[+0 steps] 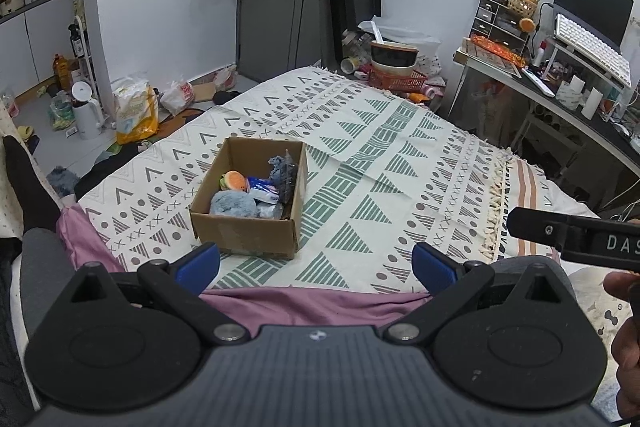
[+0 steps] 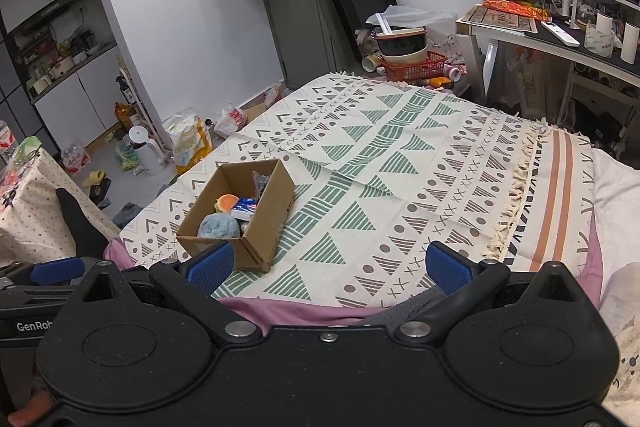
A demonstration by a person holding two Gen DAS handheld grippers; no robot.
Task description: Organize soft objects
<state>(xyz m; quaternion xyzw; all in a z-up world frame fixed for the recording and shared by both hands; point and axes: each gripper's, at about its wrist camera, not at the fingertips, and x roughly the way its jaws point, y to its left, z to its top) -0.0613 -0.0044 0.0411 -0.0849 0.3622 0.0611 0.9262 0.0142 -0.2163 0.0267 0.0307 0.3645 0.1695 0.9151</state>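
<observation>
A brown cardboard box (image 1: pixel 244 227) (image 2: pixel 260 223) sits on the patterned bedspread (image 1: pixel 380 163) (image 2: pixel 400 163). Inside lie a fluffy blue-grey toy (image 1: pixel 234 205) (image 2: pixel 218 226), an orange burger-shaped plush (image 1: pixel 234 181) (image 2: pixel 226 203), a blue-and-white packet (image 1: pixel 262 189) (image 2: pixel 245 207) and a dark grey cloth (image 1: pixel 282 169) (image 2: pixel 260 183). My left gripper (image 1: pixel 316 265) is open just short of the box, nothing between its blue pads (image 1: pixel 198 265). My right gripper (image 2: pixel 330 269) is open too, empty, to the right of the box. Part of the right tool (image 1: pixel 576 235) shows in the left wrist view.
A desk (image 1: pixel 560 95) (image 2: pixel 560 39) with a keyboard and drawers stands at the right. A red basket with bowls (image 1: pixel 396 75) (image 2: pixel 412 65) sits past the bed's far end. Bags, bottles and a white kettle (image 1: pixel 86 111) (image 2: pixel 144 147) litter the floor at left.
</observation>
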